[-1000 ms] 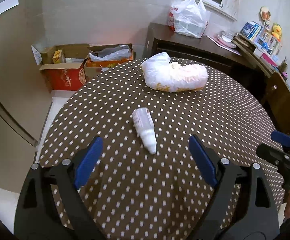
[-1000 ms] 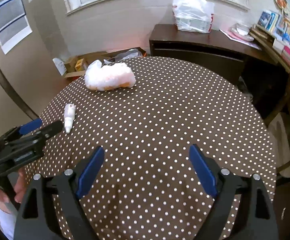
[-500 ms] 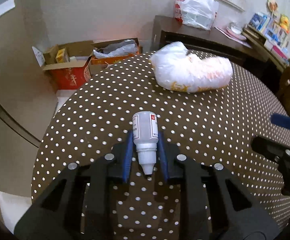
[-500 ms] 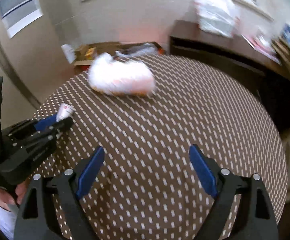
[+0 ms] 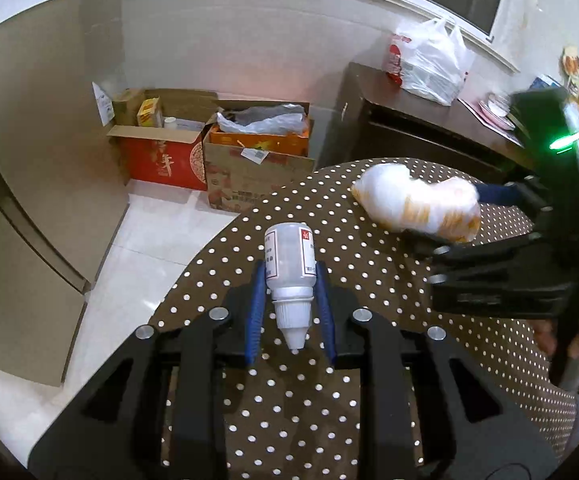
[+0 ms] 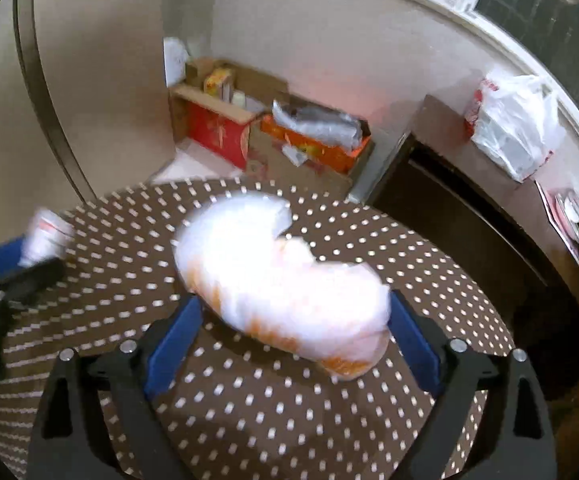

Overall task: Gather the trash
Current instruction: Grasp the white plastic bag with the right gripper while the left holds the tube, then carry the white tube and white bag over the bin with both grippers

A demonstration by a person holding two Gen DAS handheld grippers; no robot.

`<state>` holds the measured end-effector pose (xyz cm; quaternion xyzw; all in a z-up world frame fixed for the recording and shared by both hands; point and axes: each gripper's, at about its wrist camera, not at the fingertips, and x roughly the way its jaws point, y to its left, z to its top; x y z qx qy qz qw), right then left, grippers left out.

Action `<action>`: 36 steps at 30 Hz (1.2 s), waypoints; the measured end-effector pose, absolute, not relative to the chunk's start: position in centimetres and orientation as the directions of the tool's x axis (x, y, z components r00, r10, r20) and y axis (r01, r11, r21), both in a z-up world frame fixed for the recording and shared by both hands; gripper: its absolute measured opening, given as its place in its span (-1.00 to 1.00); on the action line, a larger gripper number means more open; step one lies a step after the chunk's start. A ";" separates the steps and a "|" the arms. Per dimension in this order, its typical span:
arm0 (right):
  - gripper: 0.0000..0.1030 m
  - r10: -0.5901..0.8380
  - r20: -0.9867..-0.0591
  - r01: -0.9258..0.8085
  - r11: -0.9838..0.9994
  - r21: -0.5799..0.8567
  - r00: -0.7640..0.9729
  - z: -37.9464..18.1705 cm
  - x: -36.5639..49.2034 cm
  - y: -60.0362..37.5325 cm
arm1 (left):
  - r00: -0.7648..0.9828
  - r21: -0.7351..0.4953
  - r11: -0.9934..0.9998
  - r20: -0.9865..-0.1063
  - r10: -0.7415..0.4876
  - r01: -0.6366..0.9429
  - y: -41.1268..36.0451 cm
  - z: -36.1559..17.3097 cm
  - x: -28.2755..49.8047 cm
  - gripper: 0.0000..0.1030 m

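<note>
Left hand-held gripper [image 5: 291, 312] clamps small bottle [image 5: 289, 258] for removal; right hand-held gripper [image 6: 289, 334] gaping, just widened, straddling white bag [image 6: 281, 276] on worktop [image 6: 329, 408], ungripped.

Round tabletop [image 5: 369, 360] in brown cloth with white dots, crumpled white and orange plastic bag [image 5: 417, 204] lying on it

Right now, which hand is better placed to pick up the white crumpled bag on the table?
Right. The right tongs stand open around the white crumpled bag, pads on either side, while the left tongs are shut on the small bottle.
</note>
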<state>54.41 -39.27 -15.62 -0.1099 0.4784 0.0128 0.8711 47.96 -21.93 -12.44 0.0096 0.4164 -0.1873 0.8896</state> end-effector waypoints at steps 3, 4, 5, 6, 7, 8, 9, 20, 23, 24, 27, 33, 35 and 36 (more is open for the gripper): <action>0.18 0.115 -0.846 -0.170 0.985 0.030 0.520 -15.7 54.3 -40.5 | 0.583 -0.136 0.932 -0.747 -0.319 0.335 -21.6 -12.7 47.9 -0.53; -0.04 0.132 -0.841 -0.157 0.986 0.056 0.525 -15.4 54.1 -40.9 | 0.583 -0.137 0.932 -0.747 -0.320 0.336 -21.5 -12.7 47.9 -0.53; -0.07 0.130 -0.841 -0.150 0.987 0.058 0.525 -15.4 53.9 -41.0 | 0.583 -0.136 0.932 -0.747 -0.319 0.337 -21.3 -12.8 47.8 -0.53; -0.10 0.126 -0.839 -0.143 0.988 0.058 0.529 -15.4 53.6 -41.1 | 0.583 -0.133 0.933 -0.748 -0.316 0.335 -21.2 -12.8 47.7 -0.53; -0.14 0.128 -0.838 -0.136 0.989 0.065 0.530 -15.3 53.0 -41.3 | 0.584 -0.131 0.934 -0.749 -0.313 0.333 -21.0 -12.8 47.5 -0.53; -0.16 0.138 -0.837 -0.133 0.988 0.078 0.529 -15.1 52.1 -41.4 | 0.585 -0.130 0.933 -0.748 -0.315 0.335 -20.8 -12.7 47.2 -0.53; -0.16 0.152 -0.833 -0.129 0.987 0.098 0.532 -15.0 51.0 -41.5 | 0.587 -0.131 0.932 -0.745 -0.317 0.337 -20.6 -12.5 46.9 -0.53; -0.16 0.184 -0.791 -0.070 0.982 0.178 0.584 -12.5 39.6 -39.8 | 0.599 -0.117 0.936 -0.740 -0.304 0.330 -17.5 -10.5 40.8 -0.53; -0.16 0.186 -0.785 -0.058 0.980 0.188 0.591 -12.3 37.2 -38.4 | 0.610 -0.109 0.942 -0.737 -0.291 0.317 -16.1 -9.9 38.6 -0.53; -0.16 0.188 -0.784 -0.053 0.979 0.195 0.592 -12.2 36.4 -37.8 | 0.615 -0.101 0.946 -0.737 -0.280 0.309 -15.7 -9.8 37.8 -0.53; -0.16 0.206 -0.770 -0.052 0.974 0.219 0.604 -11.4 33.9 -35.8 | 0.624 -0.105 0.948 -0.730 -0.279 0.301 -14.0 -9.1 35.3 -0.52; -0.16 0.258 -0.745 -0.112 0.964 0.241 0.616 -10.0 30.5 -30.4 | 0.646 -0.091 0.961 -0.724 -0.243 0.260 -10.2 -8.3 31.0 -0.52; -0.16 0.267 -0.746 -0.132 0.963 0.236 0.610 -9.8 29.9 -28.3 | 0.653 -0.086 0.967 -0.722 -0.226 0.240 -8.6 -8.2 29.8 -0.52; -0.16 0.274 -0.747 -0.144 0.961 0.236 0.606 -9.7 29.7 -27.4 | 0.657 -0.082 0.970 -0.722 -0.216 0.229 -7.9 -8.2 29.2 -0.52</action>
